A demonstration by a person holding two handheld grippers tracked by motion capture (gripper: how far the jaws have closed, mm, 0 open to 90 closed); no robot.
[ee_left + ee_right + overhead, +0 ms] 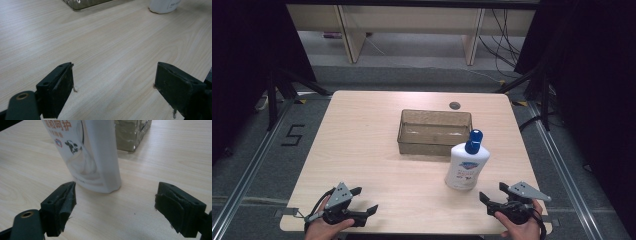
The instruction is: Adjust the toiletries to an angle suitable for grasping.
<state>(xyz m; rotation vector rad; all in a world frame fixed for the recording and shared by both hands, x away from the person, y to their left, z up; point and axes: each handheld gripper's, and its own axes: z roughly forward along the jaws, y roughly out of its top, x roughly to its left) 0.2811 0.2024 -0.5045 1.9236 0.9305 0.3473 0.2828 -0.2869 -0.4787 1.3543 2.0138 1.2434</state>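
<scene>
High view puts the white bottle (466, 165) with its blue cap right of centre, standing upright on the wooden table (362, 150), just in front of the right end of the clear plastic bin (434, 132). The right gripper (493, 196) sits at the lower right of the frame, near the bottle but not touching it, jaws spread and empty. The left gripper (364, 200) rests at the lower left, well apart from both things, also spread wide with nothing between its jaws.

Right gripper view has the bottle (92, 155) in the upper middle, its base just beyond the jaw tips. My guess is that the step in hand is the reach for the bottle. To do it well, slide the right gripper forward until the jaws flank the flat body above the base, then close on the wider faces squarely, since the smooth, tall bottle may tip if nudged off-centre.
</scene>
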